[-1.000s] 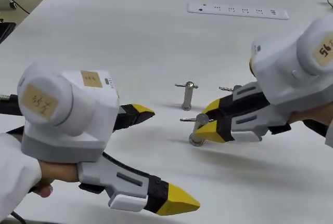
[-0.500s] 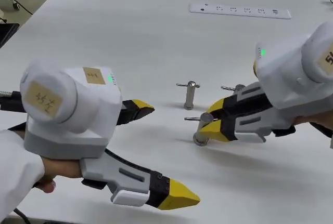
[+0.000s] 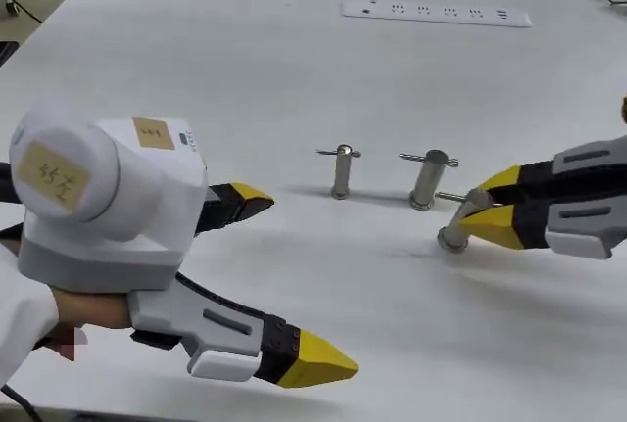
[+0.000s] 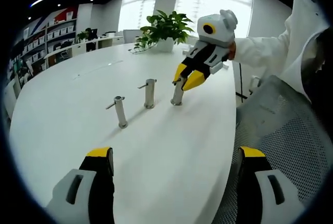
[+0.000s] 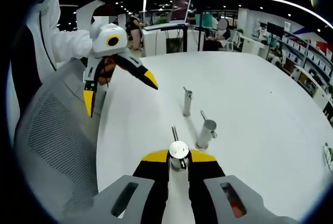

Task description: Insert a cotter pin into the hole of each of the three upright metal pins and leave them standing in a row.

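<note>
We hold the nearest metal pin (image 3: 453, 236), tilted, clamped in our right gripper (image 3: 480, 214). The middle pin (image 3: 426, 179) and far pin (image 3: 341, 169) stand upright just beyond its tips. Our left gripper (image 3: 306, 285) gapes wide, holding nothing, well apart from them.

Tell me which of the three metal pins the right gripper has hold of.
The rightmost pin of the row in the head view: the right gripper is clamped on it. The middle pin and left pin stand free.
</note>
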`<state>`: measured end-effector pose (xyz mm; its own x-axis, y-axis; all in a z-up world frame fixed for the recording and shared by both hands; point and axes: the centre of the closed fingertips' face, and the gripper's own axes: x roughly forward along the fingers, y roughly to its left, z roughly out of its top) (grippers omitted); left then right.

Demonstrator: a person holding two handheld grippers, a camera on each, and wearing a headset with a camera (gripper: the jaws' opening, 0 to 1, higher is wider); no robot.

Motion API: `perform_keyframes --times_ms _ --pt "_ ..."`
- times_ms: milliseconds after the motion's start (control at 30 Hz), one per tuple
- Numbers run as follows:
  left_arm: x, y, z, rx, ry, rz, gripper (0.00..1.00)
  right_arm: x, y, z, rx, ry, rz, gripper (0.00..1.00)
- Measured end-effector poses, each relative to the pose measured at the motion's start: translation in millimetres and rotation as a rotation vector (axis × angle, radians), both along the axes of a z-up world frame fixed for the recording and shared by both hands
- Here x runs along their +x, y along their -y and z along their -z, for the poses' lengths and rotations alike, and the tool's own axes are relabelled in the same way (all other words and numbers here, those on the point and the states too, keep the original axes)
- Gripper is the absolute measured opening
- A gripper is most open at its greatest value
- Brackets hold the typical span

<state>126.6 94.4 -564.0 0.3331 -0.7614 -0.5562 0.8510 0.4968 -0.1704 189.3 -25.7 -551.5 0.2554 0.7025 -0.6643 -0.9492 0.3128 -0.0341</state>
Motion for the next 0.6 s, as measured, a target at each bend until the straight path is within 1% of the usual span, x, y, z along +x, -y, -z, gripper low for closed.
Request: perform_keyframes --times_ms 33,67,100,200,367,467,567,600 --pt "0.7 1.4 -2.5 -0.018 -0.003 -0.006 0.99 2.6 3.7 -1.1 -0.007 0.008 0.008 0.07" --pt "1.4 1.6 -4.2 -0.026 -0.004 -0.01 0.99 5.1 7.0 -1.4 -0.01 0.008 0.013 0.07" --pt "3.0 1.4 -7.1 -0.036 0.002 -0.017 0.99 9.0 11.6 -2.1 -0.012 0.01 0.02 0.07" --pt "5.5 0.3 -11.3 -0.051 0.002 -0.032 0.99 17.9 20.3 -2.2 -0.015 0.015 0.027 0.07" --pt "6.9 -2.2 -13.2 -0.051 0.004 -0.045 0.97 33.9 31.5 0.9 -0.022 0.021 0.02 0.07" --pt "6.5 -3.3 -13.0 -0.048 0.001 -0.05 0.97 40.0 34.6 4.1 -0.047 0.04 -0.003 0.07" --pt "5.1 -4.0 -11.7 -0.042 -0.005 -0.05 0.97 48.1 36.7 9.7 -0.052 0.026 -0.012 0.07" --pt "4.8 -4.0 -11.3 -0.041 -0.006 -0.05 0.97 47.9 35.9 10.5 -0.052 0.025 -0.013 0.07"
